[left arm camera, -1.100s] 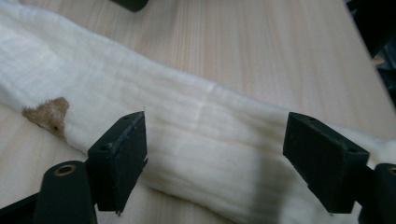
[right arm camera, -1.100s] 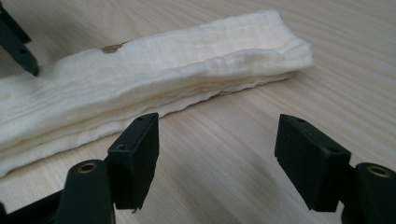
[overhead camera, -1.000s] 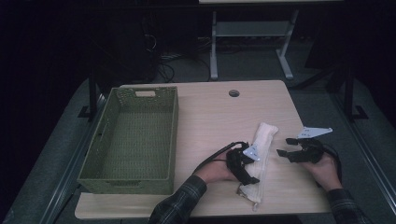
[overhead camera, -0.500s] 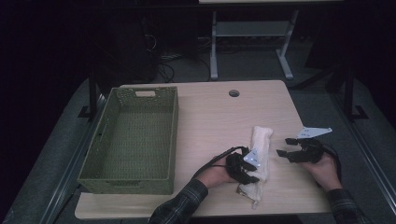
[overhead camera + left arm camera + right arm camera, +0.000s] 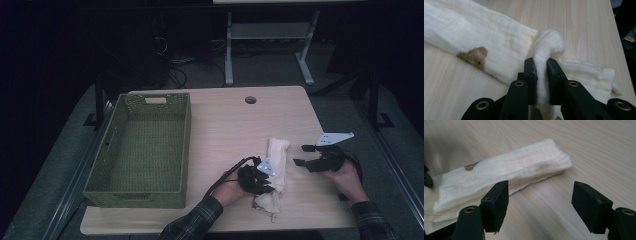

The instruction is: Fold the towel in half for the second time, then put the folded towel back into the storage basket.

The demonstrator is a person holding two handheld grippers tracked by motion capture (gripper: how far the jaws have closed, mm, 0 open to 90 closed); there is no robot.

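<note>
Cloth [image 5: 278, 159], cream and folded into a long strip with a brown patch, is laid on the wooden surface [image 5: 225, 125] at about 5 o'clock from its centre, well apart from the green basket [image 5: 102, 172] at 9 o'clock. A raised fold of it is pinched between the left tongs [image 5: 541, 70], whose jaws have just been closing onto it. The right tongs [image 5: 540, 202] are held spread at 3 o'clock of the strip, just beside it, with bare wood between the jaws.

Soft matt cloth [image 5: 499, 42] on smooth wood-grain table [image 5: 574, 22].
</note>
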